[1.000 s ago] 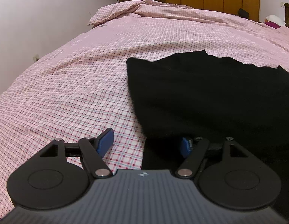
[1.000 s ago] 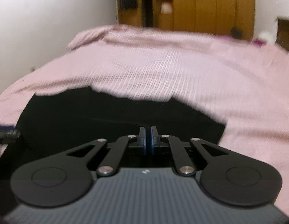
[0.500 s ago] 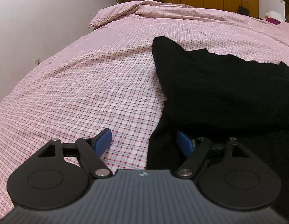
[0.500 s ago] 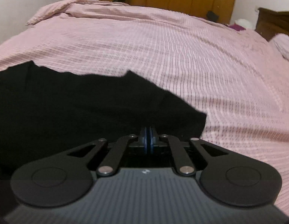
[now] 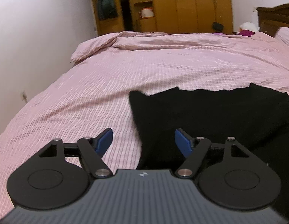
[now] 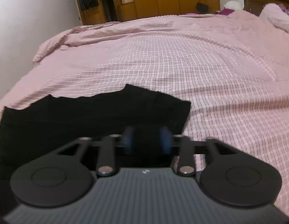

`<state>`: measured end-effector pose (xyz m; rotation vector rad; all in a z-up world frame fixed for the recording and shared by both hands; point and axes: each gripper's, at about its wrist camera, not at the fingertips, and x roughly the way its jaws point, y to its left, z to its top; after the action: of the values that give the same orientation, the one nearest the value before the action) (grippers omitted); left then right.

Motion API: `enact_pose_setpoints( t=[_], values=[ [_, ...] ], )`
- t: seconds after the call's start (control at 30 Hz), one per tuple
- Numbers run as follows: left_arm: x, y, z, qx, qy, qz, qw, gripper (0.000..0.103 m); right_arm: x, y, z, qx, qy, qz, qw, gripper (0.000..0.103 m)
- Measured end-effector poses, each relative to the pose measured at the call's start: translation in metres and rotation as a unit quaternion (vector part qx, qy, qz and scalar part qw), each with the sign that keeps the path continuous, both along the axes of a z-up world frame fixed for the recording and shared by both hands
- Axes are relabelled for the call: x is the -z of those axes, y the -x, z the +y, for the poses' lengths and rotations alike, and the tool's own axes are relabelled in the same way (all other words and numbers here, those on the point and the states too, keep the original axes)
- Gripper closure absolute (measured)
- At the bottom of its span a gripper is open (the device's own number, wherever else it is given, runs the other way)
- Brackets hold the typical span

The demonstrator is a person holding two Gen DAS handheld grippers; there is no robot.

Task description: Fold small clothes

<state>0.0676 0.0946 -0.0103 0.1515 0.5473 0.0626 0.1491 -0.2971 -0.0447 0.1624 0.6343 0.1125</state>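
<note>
A black garment (image 5: 209,115) is shown lying on a bed covered in a pink checked bedspread (image 5: 92,97), near the front edge, with its far edge running ragged and two small peaks raised at its corners; in the right wrist view the same cloth (image 6: 92,115) is seen as a broad dark slab with a squared right corner. The left gripper (image 5: 143,141) is held with its blue-padded fingers (image 5: 105,140) spread wide over the garment's left edge, one pad above the bedspread and the other above the cloth, nothing being pinched. The right gripper (image 6: 147,140) is seen blurred, its pads parted with dark cloth between them; whether fabric is touched cannot be told. The step in hand is judged to be a release after one fold, or a fresh reach for the next. It would be done well if both near corners were taken at once, low and flat, only the layers meant to move being gathered, and the fold carried over evenly so that the edges are matched. The fabric is judged soft and limp, likely to sag or slip from a shallow pinch. A wooden wardrobe (image 5: 181,7) is visible beyond the bed
</note>
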Motion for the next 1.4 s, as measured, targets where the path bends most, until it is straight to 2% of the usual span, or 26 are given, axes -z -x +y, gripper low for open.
enact_pose_setpoints(
  t=[0.13, 0.27, 0.4, 0.47, 0.5, 0.57, 0.67, 0.73, 0.8, 0.87, 0.97, 1.07, 1.17, 1.27, 1.37, 1.4],
  values=[
    [0.002, -0.017, -0.010, 0.021, 0.004, 0.004, 0.9998, 0.036, 0.002, 0.010, 0.003, -0.016, 0.000, -0.001, 1.000, 0.056],
    [0.006, -0.033, -0.014, 0.023, 0.007, 0.011, 0.9996, 0.036, 0.012, 0.004, 0.004, 0.013, 0.029, 0.005, 0.999, 0.056],
    [0.010, -0.053, -0.010, 0.021, 0.020, 0.025, 0.9993, 0.036, 0.025, -0.004, 0.000, 0.028, 0.005, 0.021, 0.999, 0.056],
    [0.013, -0.063, -0.009, 0.020, 0.021, 0.034, 0.9990, 0.036, 0.030, -0.005, 0.004, 0.019, 0.010, 0.024, 0.999, 0.078],
    [0.013, -0.068, -0.010, 0.019, 0.019, 0.036, 0.9990, 0.036, 0.030, -0.005, 0.006, 0.017, 0.019, 0.022, 0.999, 0.085],
    [0.016, -0.075, -0.012, 0.019, 0.009, 0.039, 0.9990, 0.036, 0.023, -0.001, 0.005, 0.016, 0.019, 0.011, 1.000, 0.088],
    [0.022, -0.087, -0.012, 0.016, -0.003, 0.043, 0.9989, 0.036, 0.000, 0.015, 0.002, 0.017, 0.044, -0.038, 0.998, 0.091],
    [0.030, -0.098, -0.011, 0.008, -0.012, 0.056, 0.9983, 0.036, -0.007, 0.021, -0.002, 0.019, 0.062, -0.042, 0.997, 0.091],
    [0.041, -0.108, -0.007, -0.001, -0.009, 0.072, 0.9974, 0.036, 0.002, 0.021, -0.006, 0.018, 0.080, -0.015, 0.997, 0.091],
    [0.053, -0.116, -0.001, -0.008, 0.013, 0.085, 0.9962, 0.035, 0.019, 0.017, -0.010, 0.019, 0.099, 0.016, 0.995, 0.093],
    [0.059, -0.121, 0.006, -0.013, 0.036, 0.084, 0.9957, 0.034, 0.035, 0.015, -0.019, 0.022, 0.079, 0.048, 0.995, 0.093],
    [0.049, -0.117, 0.009, -0.008, 0.041, 0.081, 0.9959, 0.034, 0.024, 0.020, -0.021, 0.035, 0.085, 0.037, 0.995, 0.091],
    [0.030, -0.104, 0.013, 0.002, 0.052, 0.050, 0.9974, 0.034, 0.003, 0.028, -0.017, 0.050, 0.090, 0.002, 0.995, 0.091],
    [0.023, -0.106, 0.012, 0.018, 0.058, 0.041, 0.9973, 0.034, -0.008, 0.024, -0.008, 0.026, 0.073, -0.023, 0.997, 0.091],
    [0.037, -0.117, 0.005, 0.025, 0.030, 0.051, 0.9979, 0.034, 0.004, 0.007, 0.007, -0.011, 0.064, -0.017, 0.998, 0.090],
    [0.047, -0.124, 0.004, 0.013, 0.008, 0.060, 0.9981, 0.034, 0.011, 0.000, 0.012, -0.014, 0.067, -0.011, 0.998, 0.081]
  ],
)
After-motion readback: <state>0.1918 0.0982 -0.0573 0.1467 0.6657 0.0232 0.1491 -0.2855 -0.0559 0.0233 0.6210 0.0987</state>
